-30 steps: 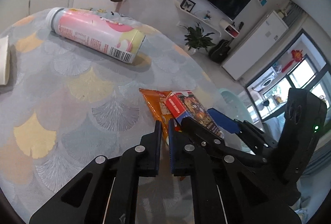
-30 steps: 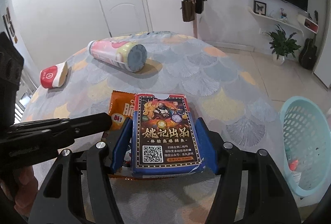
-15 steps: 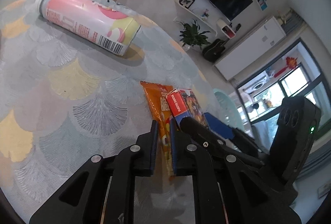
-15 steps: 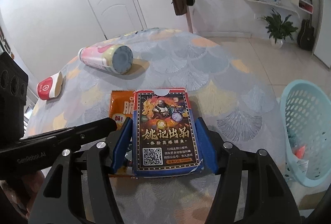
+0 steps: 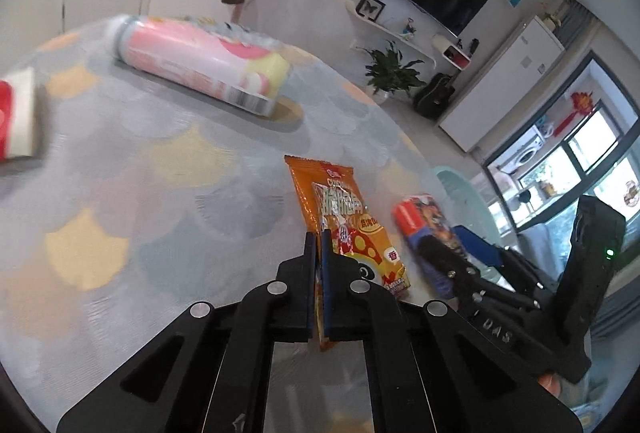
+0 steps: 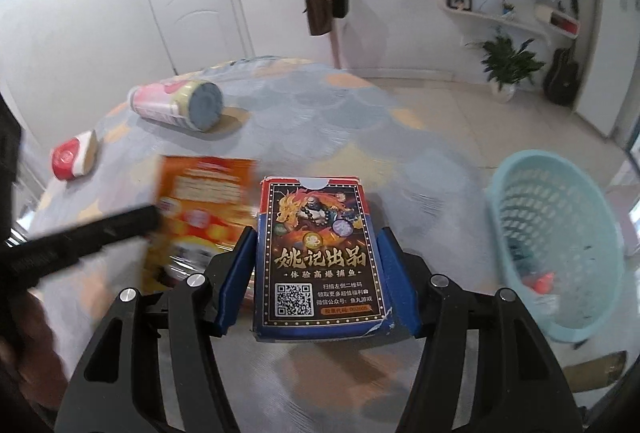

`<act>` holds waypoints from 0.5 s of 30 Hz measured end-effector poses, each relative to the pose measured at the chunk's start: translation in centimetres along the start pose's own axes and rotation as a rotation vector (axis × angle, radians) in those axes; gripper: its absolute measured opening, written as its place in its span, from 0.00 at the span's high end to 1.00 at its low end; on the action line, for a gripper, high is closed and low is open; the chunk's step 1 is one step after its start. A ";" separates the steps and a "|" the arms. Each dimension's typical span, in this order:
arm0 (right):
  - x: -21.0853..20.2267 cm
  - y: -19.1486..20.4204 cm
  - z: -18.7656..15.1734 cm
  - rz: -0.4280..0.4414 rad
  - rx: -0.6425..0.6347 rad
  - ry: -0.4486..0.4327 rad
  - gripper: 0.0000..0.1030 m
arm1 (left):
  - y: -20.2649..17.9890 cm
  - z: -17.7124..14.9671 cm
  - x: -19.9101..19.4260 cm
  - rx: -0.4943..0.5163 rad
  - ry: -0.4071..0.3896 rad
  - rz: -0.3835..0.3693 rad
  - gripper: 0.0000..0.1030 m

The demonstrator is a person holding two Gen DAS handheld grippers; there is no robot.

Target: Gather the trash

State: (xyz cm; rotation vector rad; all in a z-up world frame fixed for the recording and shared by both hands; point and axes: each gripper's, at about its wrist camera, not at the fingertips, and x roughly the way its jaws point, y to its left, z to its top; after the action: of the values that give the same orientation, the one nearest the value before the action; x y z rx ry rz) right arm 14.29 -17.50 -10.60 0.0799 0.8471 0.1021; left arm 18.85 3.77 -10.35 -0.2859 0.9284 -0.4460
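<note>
My left gripper is shut on the near edge of an orange snack packet and holds it above the round table; the packet also shows blurred in the right wrist view. My right gripper is shut on a dark card box with a QR code, held flat; in the left wrist view the box is to the right of the packet. A light blue mesh basket stands on the floor to the right, with some trash inside.
A pink and yellow tube can lies on its side at the table's far side, also in the right wrist view. A red and white paper cup lies at the left edge. The patterned tablecloth covers the table.
My left gripper has closed on the snack packet and lifted it off the table. The right gripper has kept hold of the card box and shifted a little toward the basket.
</note>
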 end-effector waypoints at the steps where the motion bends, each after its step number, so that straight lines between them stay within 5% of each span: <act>1: -0.2 -0.3 -0.3 -0.003 0.003 0.001 0.44 | 0.0 0.0 -0.5 0.005 -0.009 0.009 1.00; 8: -3.2 -2.4 0.3 0.018 0.073 -0.086 0.45 | -1.0 0.8 -4.2 0.018 -0.106 -0.039 1.00; 9: -3.9 -2.6 0.6 0.052 0.074 -0.105 0.82 | -1.5 1.2 -4.7 0.024 -0.123 -0.051 1.00; 10: -4.9 -2.9 1.1 0.052 0.071 -0.131 1.00 | -2.2 1.6 -5.1 0.034 -0.142 -0.067 1.00; 12: -6.4 -3.4 2.0 -0.023 0.073 -0.161 1.00 | -3.6 2.3 -5.5 0.057 -0.160 -0.077 1.00; 15: -5.9 -5.4 3.0 0.156 0.093 -0.135 1.00 | -5.3 2.8 -4.9 0.093 -0.163 -0.074 1.00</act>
State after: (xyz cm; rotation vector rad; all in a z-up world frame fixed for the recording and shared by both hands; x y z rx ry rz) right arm 12.98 -23.68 -4.80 0.2379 0.7094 0.2018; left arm 17.33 1.67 -3.03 -0.2684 0.7378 -0.5249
